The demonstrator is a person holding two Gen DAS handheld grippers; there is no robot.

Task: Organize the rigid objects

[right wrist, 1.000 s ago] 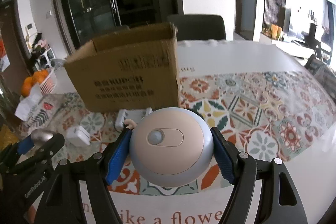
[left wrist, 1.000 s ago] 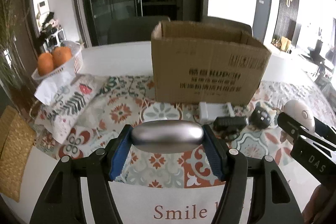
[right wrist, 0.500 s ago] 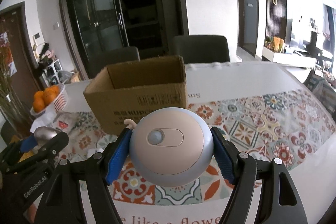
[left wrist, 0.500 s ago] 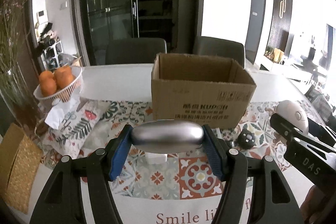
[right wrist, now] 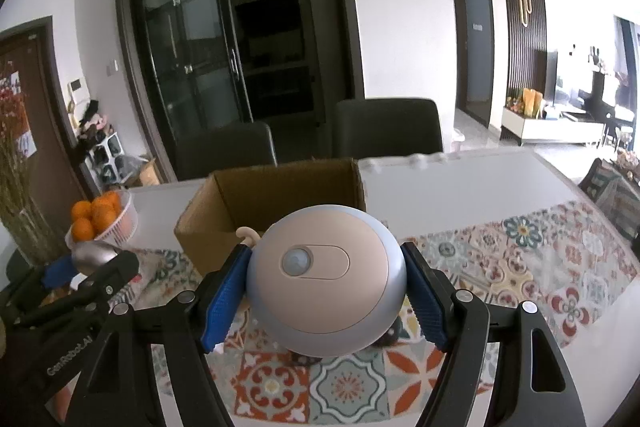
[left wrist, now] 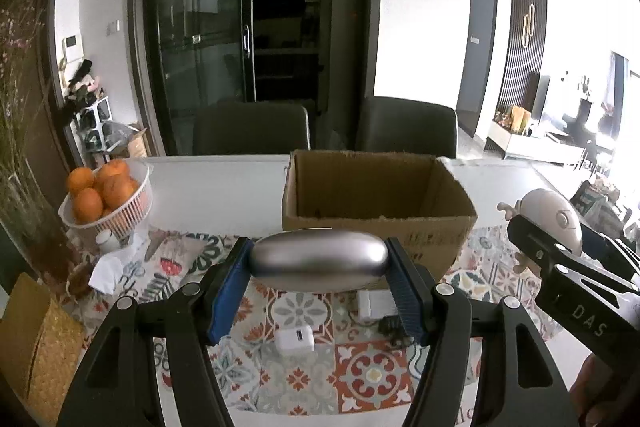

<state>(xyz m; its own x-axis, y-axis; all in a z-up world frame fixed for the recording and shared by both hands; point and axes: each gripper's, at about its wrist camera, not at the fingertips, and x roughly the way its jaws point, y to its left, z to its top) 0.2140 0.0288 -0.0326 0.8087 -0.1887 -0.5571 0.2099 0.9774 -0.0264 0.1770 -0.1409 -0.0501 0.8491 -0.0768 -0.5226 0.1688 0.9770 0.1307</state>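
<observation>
My left gripper (left wrist: 319, 269) is shut on a silver oval metal object (left wrist: 319, 261), held above the patterned tablecloth in front of an open cardboard box (left wrist: 376, 205). My right gripper (right wrist: 325, 287) is shut on a round beige and blue-grey sensor light (right wrist: 325, 277), held in front of the same box (right wrist: 276, 203). The right gripper with the light also shows at the right of the left wrist view (left wrist: 548, 223). The left gripper with the silver object shows at the left of the right wrist view (right wrist: 94, 259).
A white charger block (left wrist: 295, 339), a white power strip (left wrist: 374, 303) and a dark item (left wrist: 394, 325) lie on the tablecloth below the left gripper. A white basket of oranges (left wrist: 108, 197) and a woven mat (left wrist: 38, 347) are at the left. Two dark chairs (left wrist: 252, 129) stand behind the table.
Both grippers have risen with their objects; the box now looks lower and its open inside shows. The table items appear farther below.
</observation>
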